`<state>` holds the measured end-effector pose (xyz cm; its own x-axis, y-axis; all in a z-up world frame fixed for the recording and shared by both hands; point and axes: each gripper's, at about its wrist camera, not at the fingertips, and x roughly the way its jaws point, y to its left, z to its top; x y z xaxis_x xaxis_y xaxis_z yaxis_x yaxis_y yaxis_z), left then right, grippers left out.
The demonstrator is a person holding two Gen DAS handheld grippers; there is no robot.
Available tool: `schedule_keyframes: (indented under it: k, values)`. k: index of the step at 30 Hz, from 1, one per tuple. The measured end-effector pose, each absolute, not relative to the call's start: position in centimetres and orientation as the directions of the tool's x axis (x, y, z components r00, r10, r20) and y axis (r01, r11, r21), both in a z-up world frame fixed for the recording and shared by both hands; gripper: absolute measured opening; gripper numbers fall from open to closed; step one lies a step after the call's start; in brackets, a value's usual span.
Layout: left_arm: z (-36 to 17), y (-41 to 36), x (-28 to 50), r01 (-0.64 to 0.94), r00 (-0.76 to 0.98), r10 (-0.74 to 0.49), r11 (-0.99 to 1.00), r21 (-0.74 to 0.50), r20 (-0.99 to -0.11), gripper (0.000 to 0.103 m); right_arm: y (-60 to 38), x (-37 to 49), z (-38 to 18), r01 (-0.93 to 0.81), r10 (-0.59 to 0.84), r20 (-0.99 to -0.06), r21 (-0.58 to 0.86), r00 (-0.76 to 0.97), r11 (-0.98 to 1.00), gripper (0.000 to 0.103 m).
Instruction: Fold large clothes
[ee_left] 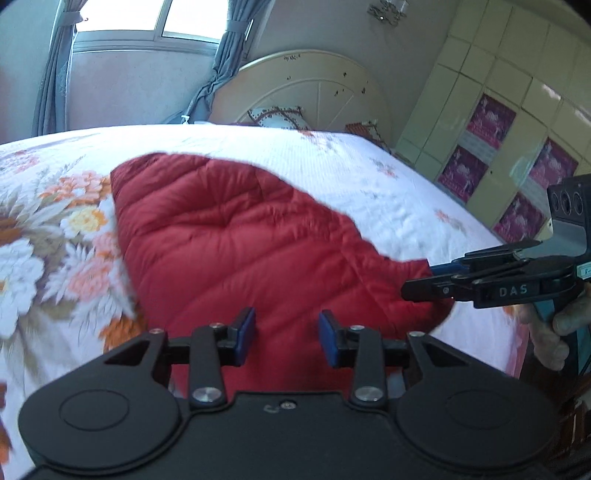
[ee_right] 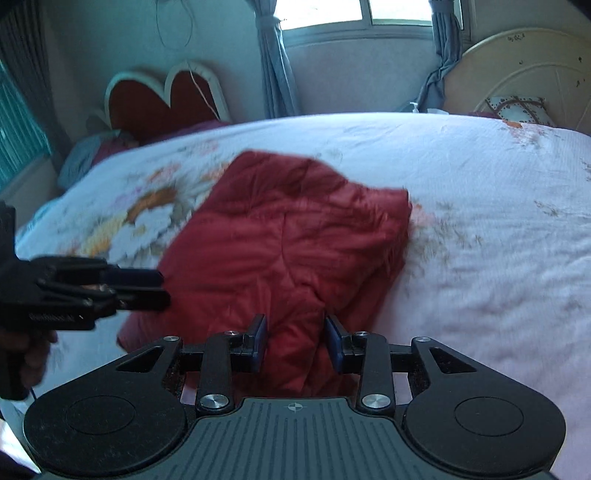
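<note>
A red quilted down jacket (ee_left: 236, 236) lies folded on the floral bedspread (ee_left: 351, 166); it also shows in the right wrist view (ee_right: 288, 243). My left gripper (ee_left: 287, 334) hovers over the jacket's near edge with its blue pads apart and nothing between them; it shows from the side in the right wrist view (ee_right: 159, 286). My right gripper (ee_right: 296, 341) stands open over the jacket's near corner, red fabric showing in the gap. In the left wrist view the right gripper (ee_left: 421, 280) touches the jacket's right corner.
A cream headboard (ee_left: 314, 92) and patterned pillows (ee_left: 277, 116) lie at the far end. A wardrobe with pink posters (ee_left: 491, 122) stands to the right. A heart-shaped red headboard (ee_right: 162, 96) and curtained window (ee_right: 332, 14) are beyond the bed.
</note>
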<state>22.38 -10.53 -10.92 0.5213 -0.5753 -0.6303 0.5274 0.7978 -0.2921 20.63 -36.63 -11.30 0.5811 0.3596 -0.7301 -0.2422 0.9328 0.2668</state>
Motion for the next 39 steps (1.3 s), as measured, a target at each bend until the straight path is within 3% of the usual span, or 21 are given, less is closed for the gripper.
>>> schedule_keyframes:
  k: [8, 12, 14, 15, 16, 17, 23, 29, 33, 38, 39]
  values:
    - [-14.4, -9.7, 21.4, 0.477, 0.529, -0.551, 0.822, -0.312, -0.645, 0.028, -36.3, 20.8, -17.3, -0.161, 0.369, -0.795, 0.333, 0.483, 0.929, 0.035]
    - [-14.0, -9.8, 21.9, 0.482, 0.508, -0.553, 0.818, -0.314, -0.660, 0.029, -36.7, 21.7, -17.4, -0.158, 0.381, -0.803, 0.348, 0.458, 0.924, 0.035]
    - [-12.7, -9.3, 22.2, 0.485, 0.511, -0.561, 0.814, -0.321, -0.652, 0.035, -37.5, 21.3, -15.7, -0.153, 0.364, -0.787, 0.333, 0.498, 0.930, 0.036]
    - [-12.0, -8.8, 22.2, 0.476, 0.536, -0.555, 0.821, -0.316, -0.636, 0.049, -38.1, 21.1, -14.5, -0.144, 0.361, -0.769, 0.337, 0.527, 0.930, 0.039]
    - [-11.3, -8.4, 22.3, 0.467, 0.571, -0.546, 0.830, -0.304, -0.613, 0.055, -38.8, 21.1, -13.5, -0.137, 0.360, -0.750, 0.345, 0.554, 0.929, 0.044]
    - [-10.8, -8.0, 22.6, 0.462, 0.597, -0.541, 0.836, -0.297, -0.592, 0.055, -39.4, 21.3, -12.4, -0.131, 0.351, -0.725, 0.343, 0.593, 0.930, 0.049]
    - [-10.1, -8.2, 28.3, 0.430, 0.660, -0.502, 0.863, -0.266, -0.559, 0.052, -40.0, 27.9, -9.4, -0.128, 0.298, -0.638, 0.299, 0.710, 0.946, 0.049]
    - [-11.8, -10.6, 33.5, 0.404, 0.639, -0.497, 0.866, -0.295, -0.587, 0.046, -38.6, 35.8, -12.1, -0.133, 0.292, -0.703, 0.272, 0.649, 0.953, 0.049]
    - [-13.2, -12.4, 33.9, 0.411, 0.618, -0.451, 0.884, -0.224, -0.644, 0.046, -39.2, 36.3, -16.2, -0.067, 0.211, -0.776, 0.214, 0.595, 0.975, 0.048]
    - [-13.2, -12.9, 33.6, 0.411, 0.618, -0.423, 0.892, -0.187, -0.662, 0.048, -41.8, 35.2, -18.6, 0.017, 0.272, -0.749, 0.353, 0.604, 0.935, 0.049]
    - [-12.9, -12.8, 33.5, 0.406, 0.619, -0.419, 0.895, -0.187, -0.664, 0.054, -42.5, 34.7, -18.4, 0.042, 0.287, -0.735, 0.393, 0.615, 0.918, 0.049]
